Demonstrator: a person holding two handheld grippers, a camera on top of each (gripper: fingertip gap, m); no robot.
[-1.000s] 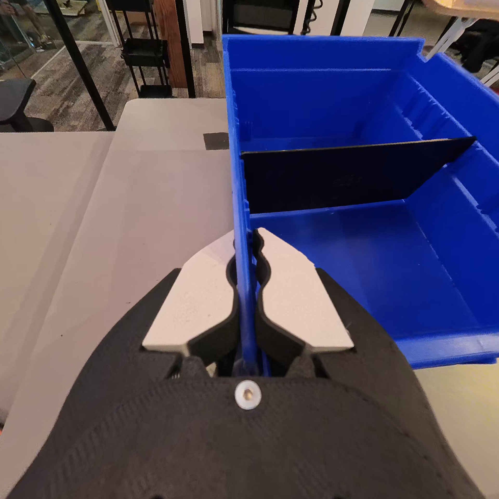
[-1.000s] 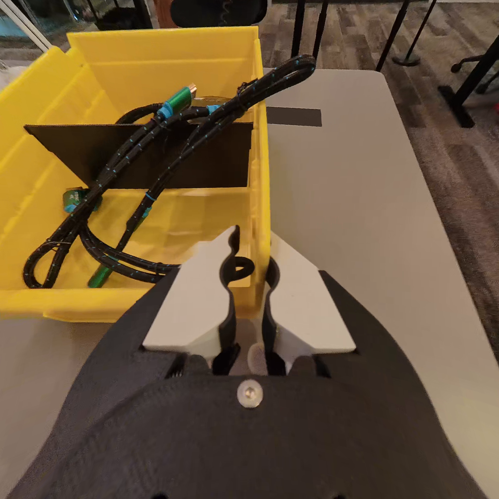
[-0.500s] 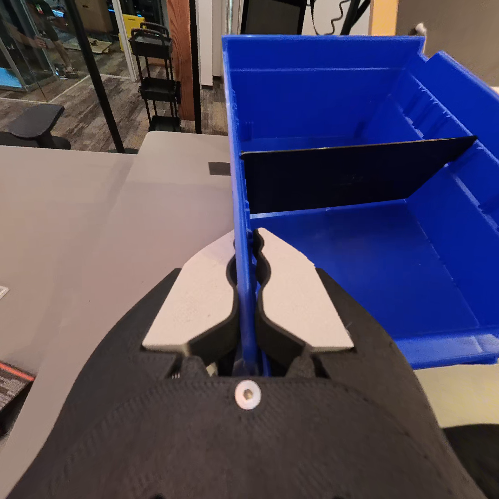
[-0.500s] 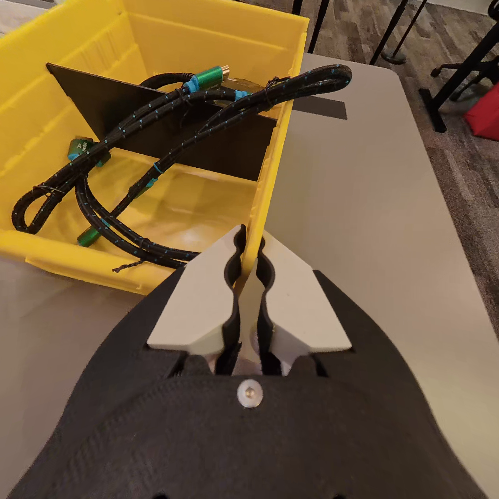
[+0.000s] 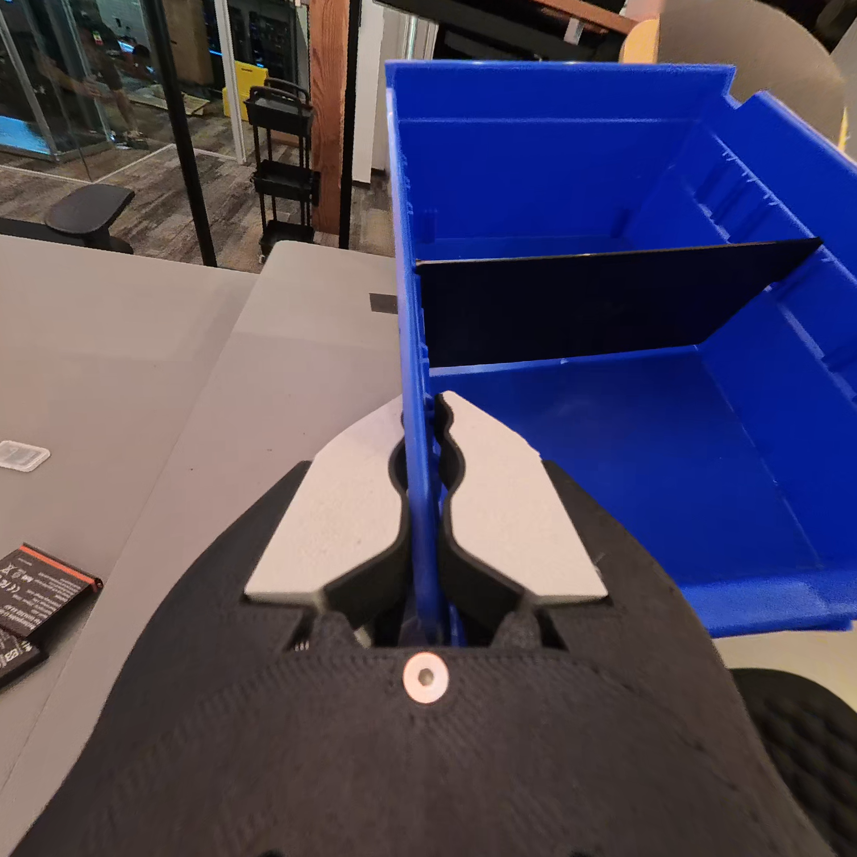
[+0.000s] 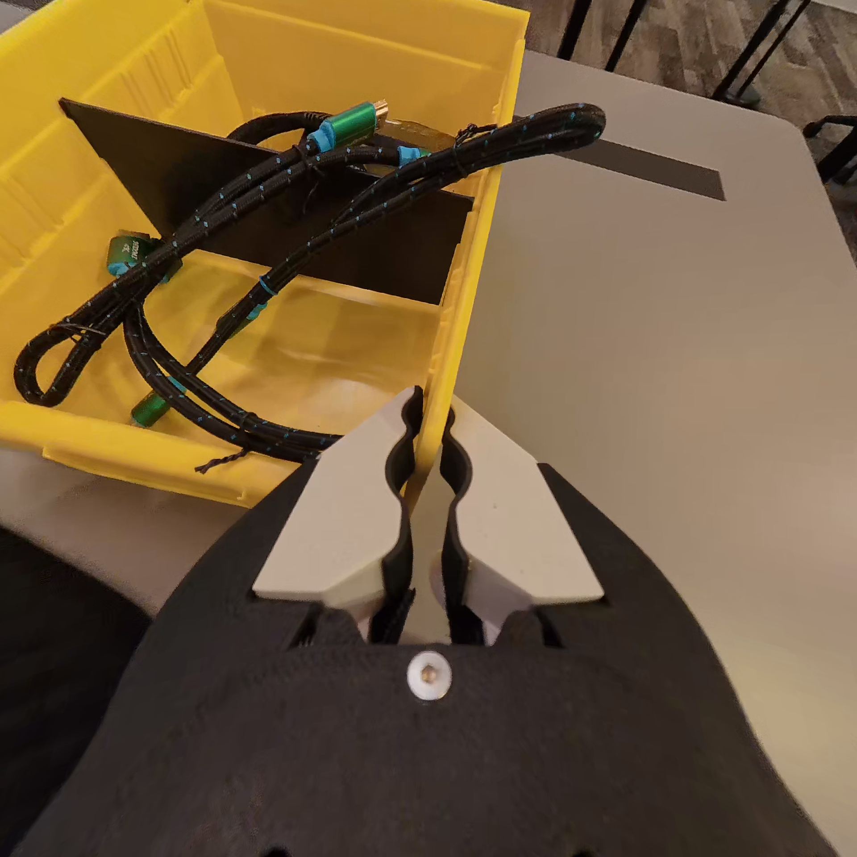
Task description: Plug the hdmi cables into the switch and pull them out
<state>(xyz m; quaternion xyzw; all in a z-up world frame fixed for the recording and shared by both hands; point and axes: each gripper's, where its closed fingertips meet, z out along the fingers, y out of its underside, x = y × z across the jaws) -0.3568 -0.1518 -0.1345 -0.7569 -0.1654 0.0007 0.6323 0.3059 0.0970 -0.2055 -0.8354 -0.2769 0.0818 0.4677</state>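
Left wrist view only: left gripper (image 5: pixel 419 412) clamped on the left side wall of a blue bin (image 5: pixel 533 92), one finger outside the wall, one inside. A black divider (image 5: pixel 603 306) crosses the bin, splitting it into a near and a far compartment; nothing shows in either. Grey table (image 5: pixel 139 371) runs to the left. On it, at the far left edge, a small clear plastic case (image 5: pixel 21 455), and nearer, two dark flat packs (image 5: pixel 37 598) with an orange edge and print on them. Beyond the table: a black cart (image 5: pixel 283 162), a wooden post (image 5: pixel 328 111), glass walls.

Right wrist view only: right gripper (image 6: pixel 433 403) closed on the right side wall of a yellow bin (image 6: pixel 361 41), near its front corner, fingers on either side of the wall. This bin also has a black divider (image 6: pixel 185 171).

HDMI cables (image 6: pixel 324 222): all in the yellow bin. Black braid flecked with blue, bundled with ties, green metal plugs with blue collars. They drape over the divider, lying in both compartments. One loop (image 6: pixel 570 125) juts out over the right wall, above the table. One green plug (image 6: pixel 352 121) points up at the far side; another (image 6: pixel 148 409) lies near the front wall. A strip of dark tape (image 6: pixel 658 174) lies on the table, far right of the bin.

No switch seen in either view.
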